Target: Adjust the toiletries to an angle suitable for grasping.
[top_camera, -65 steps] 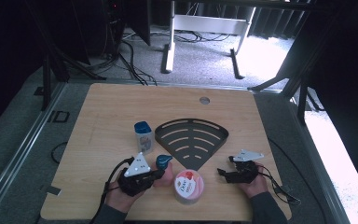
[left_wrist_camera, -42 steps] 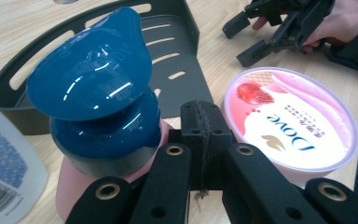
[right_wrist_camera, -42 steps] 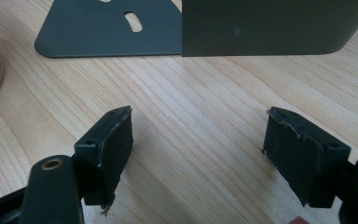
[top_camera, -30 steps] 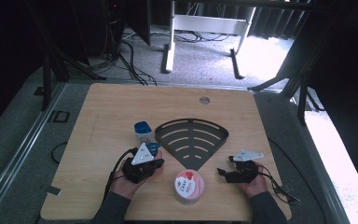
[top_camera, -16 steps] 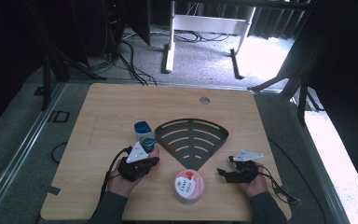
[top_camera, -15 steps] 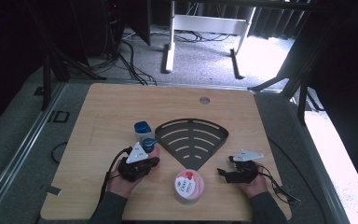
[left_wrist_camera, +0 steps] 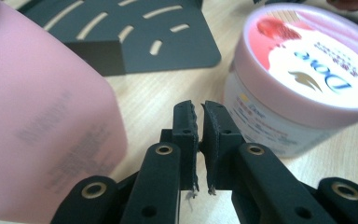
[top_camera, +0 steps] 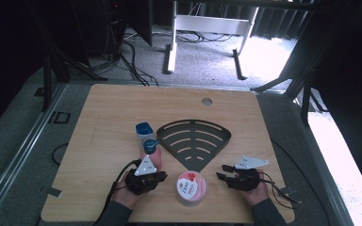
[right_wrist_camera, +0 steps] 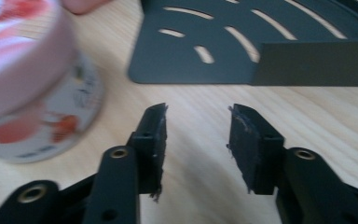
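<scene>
A pink bottle (top_camera: 153,159) with a blue cap stands left of the black fan-shaped rack (top_camera: 195,136). My left gripper (top_camera: 158,176) is just in front of the bottle. In the left gripper view the bottle (left_wrist_camera: 42,116) is close on the left, beside the gripper (left_wrist_camera: 199,109) and not in it. Its jaws have just been opening a little; only a slit shows, with nothing in it. A pink-lidded Dove tub (top_camera: 192,187) sits between the hands. My right gripper (top_camera: 221,172) points at it from the right. Its jaws (right_wrist_camera: 196,114) have just been closing; they stand apart over bare wood.
A small blue-lidded jar (top_camera: 143,131) stands behind the bottle, at the rack's left corner. The tub (right_wrist_camera: 28,93) is close to the left of the right jaws and the rack (right_wrist_camera: 242,46) lies ahead. The wooden table (top_camera: 103,108) has a cable hole (top_camera: 207,101) at the back.
My left gripper has drawn back toward the table's front edge, leaving the pink bottle standing beside the rack. My right gripper has edged slightly left.
</scene>
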`<state>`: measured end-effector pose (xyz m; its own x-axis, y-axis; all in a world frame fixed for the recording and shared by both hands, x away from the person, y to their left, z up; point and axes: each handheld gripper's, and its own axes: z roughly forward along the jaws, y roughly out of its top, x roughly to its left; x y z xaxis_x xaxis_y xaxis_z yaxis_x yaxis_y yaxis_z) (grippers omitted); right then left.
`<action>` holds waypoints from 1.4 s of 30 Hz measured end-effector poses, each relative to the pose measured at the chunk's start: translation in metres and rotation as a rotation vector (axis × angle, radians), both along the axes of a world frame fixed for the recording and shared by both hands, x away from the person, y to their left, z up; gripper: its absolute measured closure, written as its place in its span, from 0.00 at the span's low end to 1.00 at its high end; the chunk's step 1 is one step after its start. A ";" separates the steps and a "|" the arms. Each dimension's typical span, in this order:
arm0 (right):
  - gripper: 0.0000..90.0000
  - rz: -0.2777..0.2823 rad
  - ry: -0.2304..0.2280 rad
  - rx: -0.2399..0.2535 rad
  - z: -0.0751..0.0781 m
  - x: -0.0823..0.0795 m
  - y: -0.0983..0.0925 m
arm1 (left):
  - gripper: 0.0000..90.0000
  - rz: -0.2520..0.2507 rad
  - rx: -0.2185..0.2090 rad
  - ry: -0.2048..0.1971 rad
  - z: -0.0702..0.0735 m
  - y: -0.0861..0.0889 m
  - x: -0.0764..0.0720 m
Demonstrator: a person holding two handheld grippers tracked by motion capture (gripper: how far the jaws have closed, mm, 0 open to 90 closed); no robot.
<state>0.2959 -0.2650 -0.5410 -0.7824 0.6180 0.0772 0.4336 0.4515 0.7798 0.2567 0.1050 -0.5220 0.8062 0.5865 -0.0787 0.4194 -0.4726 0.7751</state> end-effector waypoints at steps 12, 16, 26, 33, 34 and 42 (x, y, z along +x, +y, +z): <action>0.86 0.108 -0.052 -0.011 0.010 -0.037 0.018 | 0.92 -0.043 0.034 0.017 -0.007 -0.009 -0.017; 0.86 0.137 -0.047 -0.019 0.010 -0.045 0.023 | 0.92 -0.061 0.040 0.022 -0.009 -0.013 -0.021; 0.81 0.195 -0.043 -0.020 0.008 -0.053 0.032 | 0.88 -0.106 0.053 0.028 -0.012 -0.024 -0.025; 0.76 0.212 -0.044 -0.022 0.007 -0.053 0.033 | 0.82 -0.119 0.062 0.027 -0.014 -0.028 -0.025; 0.75 0.215 -0.044 -0.022 0.007 -0.054 0.033 | 0.81 -0.120 0.060 0.031 -0.014 -0.028 -0.025; 0.65 0.255 -0.048 -0.015 0.007 -0.055 0.032 | 0.72 -0.127 0.053 0.030 -0.013 -0.029 -0.022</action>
